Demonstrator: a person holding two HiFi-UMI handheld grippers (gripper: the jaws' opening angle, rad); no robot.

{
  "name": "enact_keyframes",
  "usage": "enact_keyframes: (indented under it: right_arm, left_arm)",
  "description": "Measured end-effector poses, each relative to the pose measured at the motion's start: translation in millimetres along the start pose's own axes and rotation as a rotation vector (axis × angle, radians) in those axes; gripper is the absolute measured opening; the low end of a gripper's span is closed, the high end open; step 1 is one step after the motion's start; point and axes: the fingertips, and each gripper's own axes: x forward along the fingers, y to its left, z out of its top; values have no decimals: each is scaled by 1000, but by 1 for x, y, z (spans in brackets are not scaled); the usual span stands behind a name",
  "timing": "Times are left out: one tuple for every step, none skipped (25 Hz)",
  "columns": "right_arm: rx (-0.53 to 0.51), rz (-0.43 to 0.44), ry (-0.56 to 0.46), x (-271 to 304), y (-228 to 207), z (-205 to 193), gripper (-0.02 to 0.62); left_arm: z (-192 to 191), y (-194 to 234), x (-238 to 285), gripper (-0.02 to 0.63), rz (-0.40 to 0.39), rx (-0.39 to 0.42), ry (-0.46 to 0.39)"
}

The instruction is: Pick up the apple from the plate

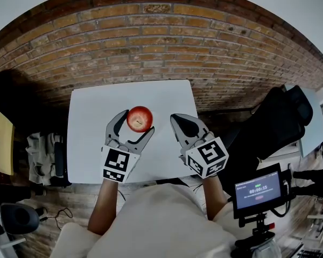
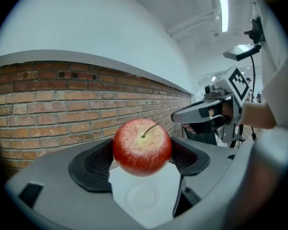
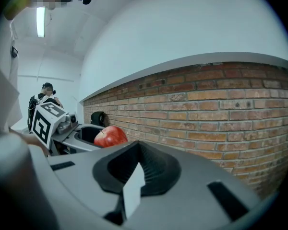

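Note:
My left gripper (image 1: 137,123) is shut on a red apple (image 1: 139,118) and holds it in the air above the white table (image 1: 91,128). In the left gripper view the apple (image 2: 142,146) sits stem-up between the two dark pads (image 2: 92,166), and a faint round white plate (image 2: 143,199) lies on the table straight below it. My right gripper (image 1: 176,120) hovers to the right of the apple, jaws together with nothing between them. The right gripper view shows its closed jaws (image 3: 137,169), with the apple (image 3: 110,136) and the left gripper (image 3: 84,134) beyond them at the left.
A brick wall (image 1: 151,42) runs behind the table's far edge. A black bag or chair (image 1: 274,122) stands at the right, with a small monitor (image 1: 257,190) on a stand. Bags and gear (image 1: 43,152) lie on the floor to the left.

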Motion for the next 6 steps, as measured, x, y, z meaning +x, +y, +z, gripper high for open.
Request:
enact_keyframes:
  right_arm:
    - [-1,0,0,0,-1,-1,2]
    - [-1,0,0,0,-1,-1,2]
    - [-2,0,0,0,-2,-1,2]
    - [-4,0,-1,1,-2,-1,2]
    - [-5,-1,-1,1,-3,-1,2]
    - [-6,-2,-1,1,-3,-1,2]
  left_arm:
    - [-1,-1,1,371,-2,-1,0]
    - [-1,-1,2,371,-3,-1,-1]
    - [-1,-2,3,371,-5,-1,-1]
    - [-1,-2,4,371,-7,-2,-2]
    - [-1,-2,4,371,-9,-3,-3]
    - [-1,-2,5,371,-10,-4,-4]
